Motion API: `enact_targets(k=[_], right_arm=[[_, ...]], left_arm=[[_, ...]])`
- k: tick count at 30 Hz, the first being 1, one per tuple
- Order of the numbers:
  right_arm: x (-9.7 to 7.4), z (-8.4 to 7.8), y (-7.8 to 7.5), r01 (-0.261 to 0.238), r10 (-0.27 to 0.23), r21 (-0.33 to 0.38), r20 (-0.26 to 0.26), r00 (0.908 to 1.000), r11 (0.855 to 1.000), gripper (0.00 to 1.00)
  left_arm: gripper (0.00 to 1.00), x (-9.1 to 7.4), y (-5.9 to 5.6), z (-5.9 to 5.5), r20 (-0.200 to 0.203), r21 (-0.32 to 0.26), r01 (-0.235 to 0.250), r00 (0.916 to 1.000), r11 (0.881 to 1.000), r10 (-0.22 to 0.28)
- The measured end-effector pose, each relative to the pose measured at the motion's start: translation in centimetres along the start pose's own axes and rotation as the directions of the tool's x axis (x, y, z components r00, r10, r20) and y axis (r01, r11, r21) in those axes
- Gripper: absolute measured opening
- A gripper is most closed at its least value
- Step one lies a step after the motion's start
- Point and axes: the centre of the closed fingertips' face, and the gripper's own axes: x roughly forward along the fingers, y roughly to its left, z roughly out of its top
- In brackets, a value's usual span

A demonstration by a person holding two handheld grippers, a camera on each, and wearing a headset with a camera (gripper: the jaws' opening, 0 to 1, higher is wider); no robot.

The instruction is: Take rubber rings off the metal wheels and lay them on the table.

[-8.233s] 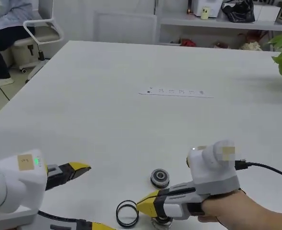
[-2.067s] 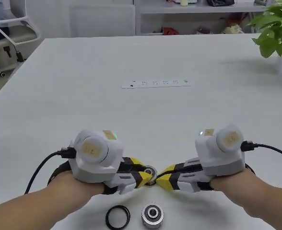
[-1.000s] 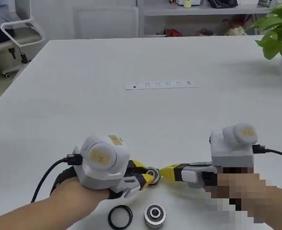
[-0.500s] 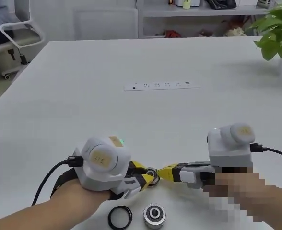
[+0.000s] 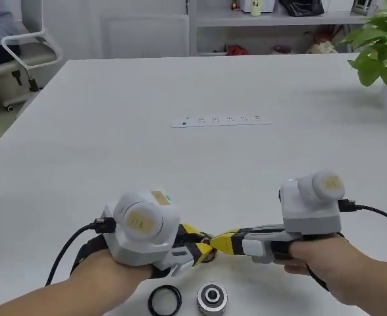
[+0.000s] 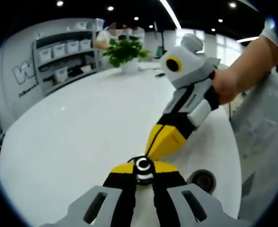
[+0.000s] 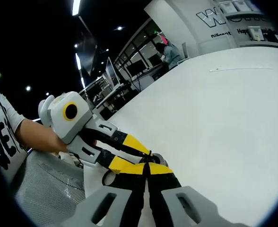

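Observation:
A small metal wheel is held just above the white table, with my left gripper shut on it. My right gripper meets it from the right, its yellow tips closed together at the wheel's rim, where the black rubber ring sits. The right gripper view has the same wheel just beyond its own tips, between the left gripper's yellow fingers. A second metal wheel stands on the table in front of me, and a loose black rubber ring lies to its left.
A white power strip lies across the middle of the table. A potted plant stands at the far right corner. An office chair and shelves stand beyond the far edge. Cables trail from both grippers.
Over the last second my right gripper's tips have slid left onto the held wheel's rim. Eight seconds ago the left gripper was open and apart, with both wheels on the table.

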Motion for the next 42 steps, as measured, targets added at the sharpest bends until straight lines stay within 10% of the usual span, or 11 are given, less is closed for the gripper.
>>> enact_targets(k=[15,42], right_arm=[[-0.1,0.3,0.1,-0.002,0.002,0.015,0.017,0.9999,1.000,0.00],[-0.7,1.3,2.2,-0.064,0.062,0.047,0.042,0.9972,0.997,0.00]], left_arm=[[0.15,-0.6,0.1,0.3,0.007,0.025,0.038,0.9992,0.999,-0.039],[0.40,-7.0,-0.8,1.8,0.124,-0.010,0.078,0.9893,0.997,-0.076]])
